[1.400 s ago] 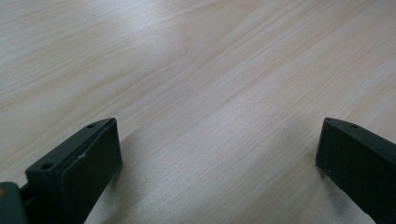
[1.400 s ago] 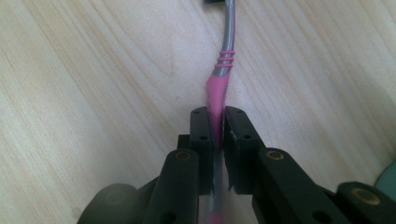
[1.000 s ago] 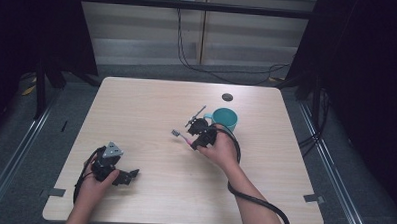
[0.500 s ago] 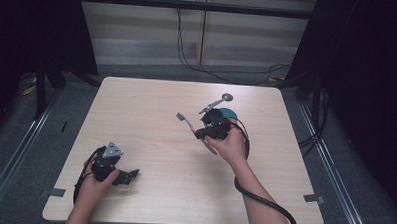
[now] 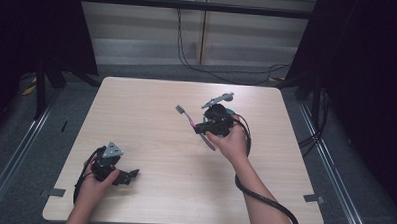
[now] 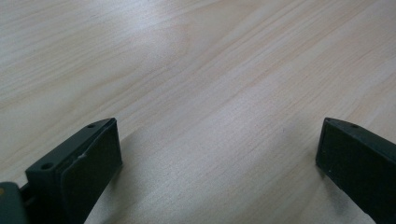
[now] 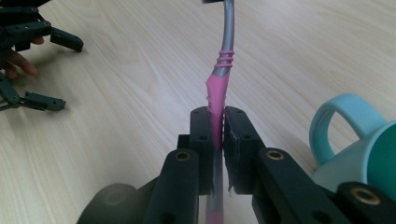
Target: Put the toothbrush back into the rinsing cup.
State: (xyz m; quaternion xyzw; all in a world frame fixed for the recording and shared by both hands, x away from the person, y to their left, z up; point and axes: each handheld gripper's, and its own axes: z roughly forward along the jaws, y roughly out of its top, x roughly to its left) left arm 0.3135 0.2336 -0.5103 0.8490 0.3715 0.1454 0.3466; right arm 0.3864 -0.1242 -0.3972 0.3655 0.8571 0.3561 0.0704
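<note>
no readable text, labels, brands or numbers anywhere

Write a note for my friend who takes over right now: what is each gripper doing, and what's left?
Right gripper: shut on the pink-and-grey toothbrush, lifted off the table, bristles pointing away from the person.
Left gripper: open, holding nothing, low over the table's near left.
Teal mug: upright, right beside the right gripper.
Done: toothbrush picked up.
Left: probably drop it into the mug and let go.

Bench [image 5: 151, 115]: pale wood-grain laminate, smooth, faint sheen. Toothbrush [image 7: 219, 88]: plastic, pink rubbery grip with ridges, grey glossy neck. Mug [image 7: 359, 140]: light blue outside, teal inside, smooth, semi-gloss. Right hand-held gripper [image 7: 218, 122]: matt black plastic, brass-coloured screw inserts. Left hand-held gripper [image 6: 219, 158]: matt dark pads.
</note>
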